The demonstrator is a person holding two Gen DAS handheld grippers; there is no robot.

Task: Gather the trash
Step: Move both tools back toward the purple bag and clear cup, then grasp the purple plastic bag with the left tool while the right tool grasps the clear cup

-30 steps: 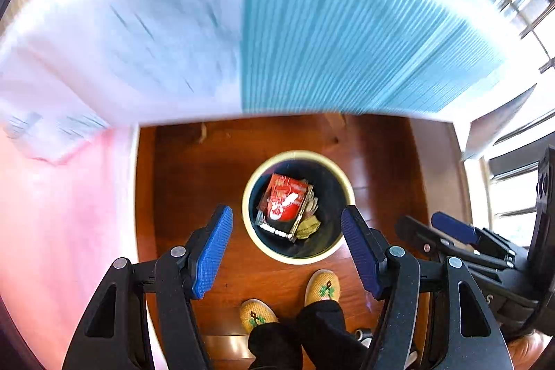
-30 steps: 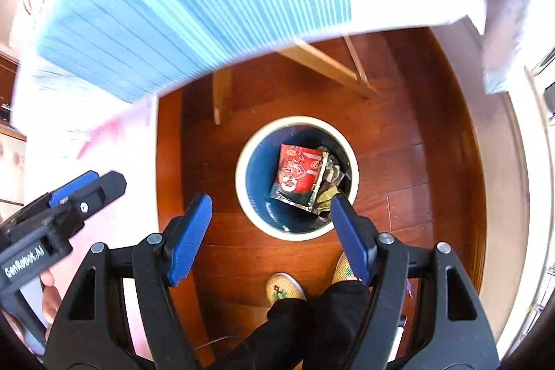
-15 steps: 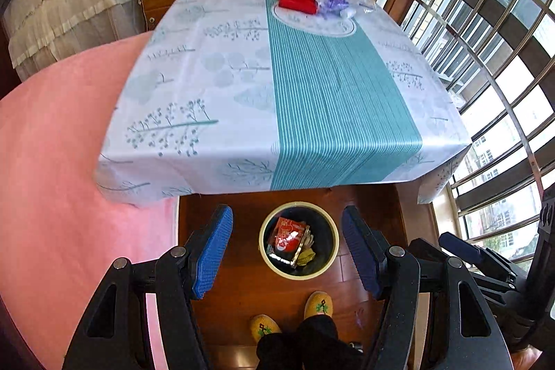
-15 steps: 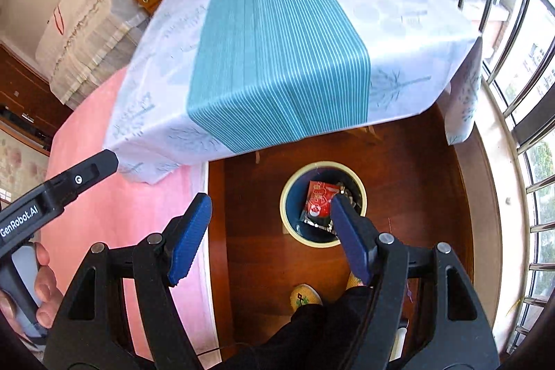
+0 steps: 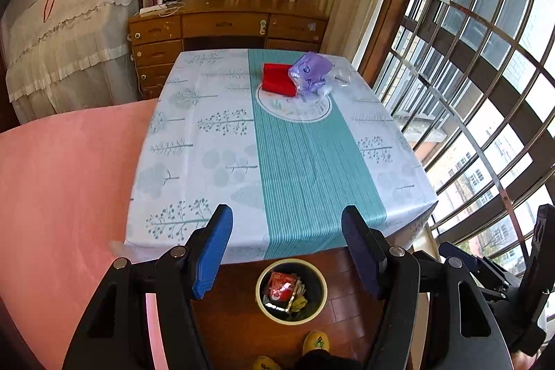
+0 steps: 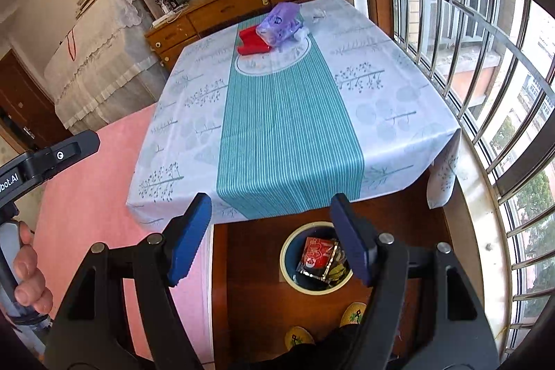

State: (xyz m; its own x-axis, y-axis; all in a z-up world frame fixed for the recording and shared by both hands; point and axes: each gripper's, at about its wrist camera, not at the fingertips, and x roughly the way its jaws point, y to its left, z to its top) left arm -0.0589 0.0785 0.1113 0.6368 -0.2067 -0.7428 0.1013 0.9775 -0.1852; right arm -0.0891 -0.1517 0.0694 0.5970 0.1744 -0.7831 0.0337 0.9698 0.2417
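A round bin (image 5: 314,316) with a cream rim stands on the wood floor below the table's near edge; it holds a red wrapper (image 5: 281,286) and other scraps. It also shows in the right wrist view (image 6: 289,273). On the far end of the table lie a red packet (image 5: 277,84) and a purple plastic bag (image 5: 308,75), also in the right wrist view, the red packet (image 6: 251,44) and the bag (image 6: 281,23). My left gripper (image 5: 288,252) and right gripper (image 6: 270,240) are open, empty, high above the bin, near the table's front edge.
The table (image 5: 208,162) has a white and teal cloth. A pink sheet (image 5: 62,169) lies to the left, barred windows (image 5: 485,75) to the right, a wooden dresser (image 5: 225,26) behind. My feet in yellow slippers (image 6: 352,312) stand by the bin.
Both grippers have risen and tilted up from looking straight down into the bin to looking across the table top. The jaws stayed open and empty.
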